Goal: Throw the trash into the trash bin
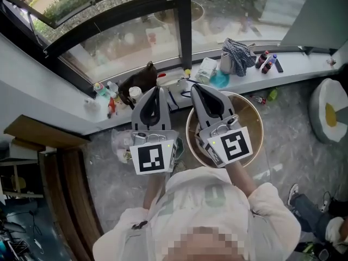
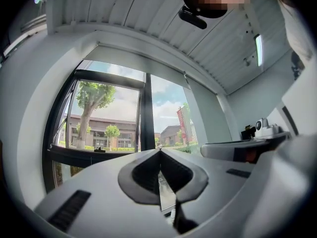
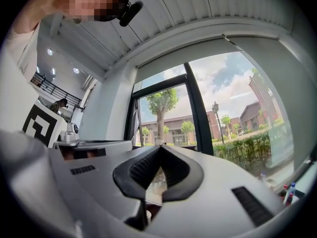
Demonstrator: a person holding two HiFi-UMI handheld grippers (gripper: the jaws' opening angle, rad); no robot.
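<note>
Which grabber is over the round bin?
The right gripper: in the head view, it overlaps the round tan bin, while the left gripper sits to the bin's left, over the floor.

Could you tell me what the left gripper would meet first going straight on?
Probably the window pane, just right of the black mullion; nothing nearer shows, though depth is unclear.
</note>
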